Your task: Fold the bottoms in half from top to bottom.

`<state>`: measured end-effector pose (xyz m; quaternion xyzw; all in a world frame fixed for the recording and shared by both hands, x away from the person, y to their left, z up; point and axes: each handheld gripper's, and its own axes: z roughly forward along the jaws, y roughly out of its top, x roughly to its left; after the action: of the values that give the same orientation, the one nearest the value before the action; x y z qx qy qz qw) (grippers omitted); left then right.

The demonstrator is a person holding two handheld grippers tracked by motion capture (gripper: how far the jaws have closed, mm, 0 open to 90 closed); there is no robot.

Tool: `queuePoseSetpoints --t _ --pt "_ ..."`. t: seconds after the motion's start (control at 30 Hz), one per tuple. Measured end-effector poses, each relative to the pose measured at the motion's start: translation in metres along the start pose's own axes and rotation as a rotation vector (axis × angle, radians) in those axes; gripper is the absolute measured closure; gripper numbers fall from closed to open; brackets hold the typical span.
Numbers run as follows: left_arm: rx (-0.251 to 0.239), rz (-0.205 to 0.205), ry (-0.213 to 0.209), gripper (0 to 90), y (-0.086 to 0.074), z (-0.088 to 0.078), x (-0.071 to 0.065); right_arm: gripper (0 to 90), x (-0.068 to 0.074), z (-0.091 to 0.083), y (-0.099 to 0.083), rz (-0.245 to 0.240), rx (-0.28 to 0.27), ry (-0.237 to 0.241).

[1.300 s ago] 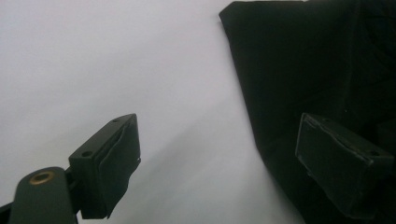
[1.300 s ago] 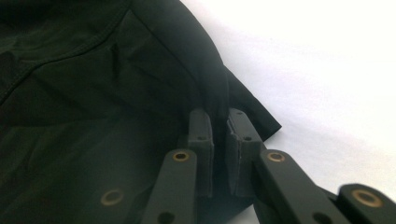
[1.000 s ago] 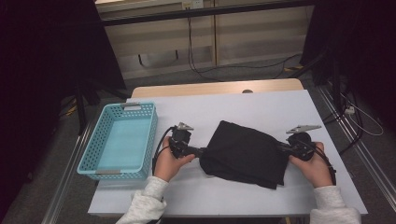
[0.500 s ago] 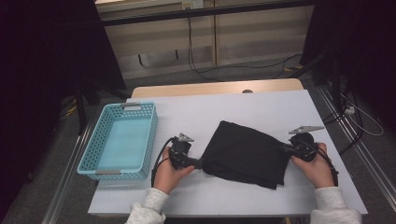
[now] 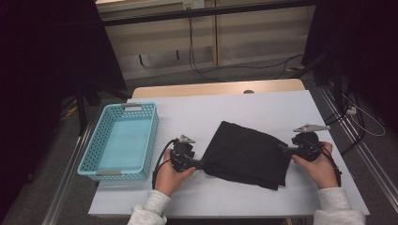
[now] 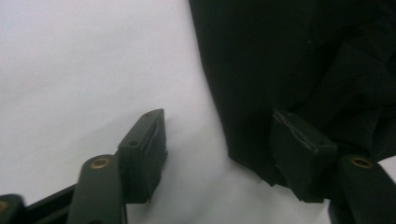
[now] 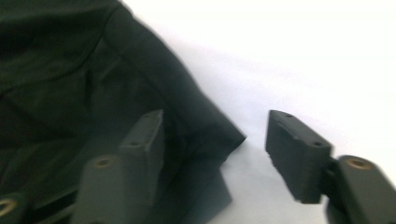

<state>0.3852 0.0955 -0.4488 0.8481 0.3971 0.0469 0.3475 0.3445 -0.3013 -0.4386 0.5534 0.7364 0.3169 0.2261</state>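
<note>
The folded black cloth (image 5: 247, 154) lies right of centre on the white worktop (image 5: 263, 110); it looks soft, light and floppy, best pinched at corners. The left gripper (image 6: 219, 149) has just been closing, fingers spread astride an edge. The right gripper (image 7: 217, 147) has just been opening, fingers spread around a corner. Folds hide the layers.

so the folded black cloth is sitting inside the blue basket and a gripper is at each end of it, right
Not quite. The black cloth lies on the white table, to the right of the blue basket, which has nothing in it; the high view shows this. The left gripper and right gripper are indeed at its two ends.
</note>
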Motion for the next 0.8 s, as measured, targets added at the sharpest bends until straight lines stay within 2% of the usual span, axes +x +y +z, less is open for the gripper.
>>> queuePoseSetpoints --t 0.1,0.13,0.3,0.33,0.4,0.43,0.47,0.5,0.53,0.77,0.8 --pt "0.001 -0.011 -0.007 45.7 0.0 0.0 0.0 28.9 -0.001 -0.002 0.001 0.007 -0.03 -0.013" --pt "0.0 -0.031 -0.011 48.3 0.0 0.0 -0.001 27.5 -0.001 -0.002 0.001 0.01 -0.036 -0.013" --pt "0.014 -0.031 -0.021 59.9 0.001 0.001 -0.004 24.5 0.003 0.001 0.001 -0.004 -0.026 -0.006" --pt "0.015 -0.058 -0.043 64.5 0.001 0.002 -0.006 24.0 0.004 0.001 0.002 -0.012 -0.027 -0.007" --pt "0.02 -0.069 -0.052 71.6 0.001 0.002 -0.006 23.7 0.004 0.001 0.002 -0.018 -0.032 -0.006" --pt "0.019 -0.077 -0.058 71.6 0.001 0.003 -0.006 23.3 0.005 0.001 0.002 -0.024 -0.037 -0.005" --pt "0.025 -0.083 -0.07 79.4 0.001 0.003 -0.005 22.4 0.007 0.001 0.003 -0.043 -0.042 -0.024" --pt "0.025 -0.094 -0.075 79.4 0.001 0.004 -0.005 22.4 0.007 0.001 0.003 -0.043 -0.042 -0.024" --pt "0.031 -0.118 -0.092 84.8 0.001 0.005 -0.005 21.7 0.007 0.0 0.004 -0.047 -0.045 -0.028" --pt "0.051 -0.144 -0.11 88.3 0.003 0.003 0.0 21.0 0.007 0.0 0.004 -0.039 -0.053 -0.017" --pt "0.05 -0.163 -0.116 88.4 0.004 0.0 0.005 21.0 0.007 0.0 0.004 -0.039 -0.057 -0.017"
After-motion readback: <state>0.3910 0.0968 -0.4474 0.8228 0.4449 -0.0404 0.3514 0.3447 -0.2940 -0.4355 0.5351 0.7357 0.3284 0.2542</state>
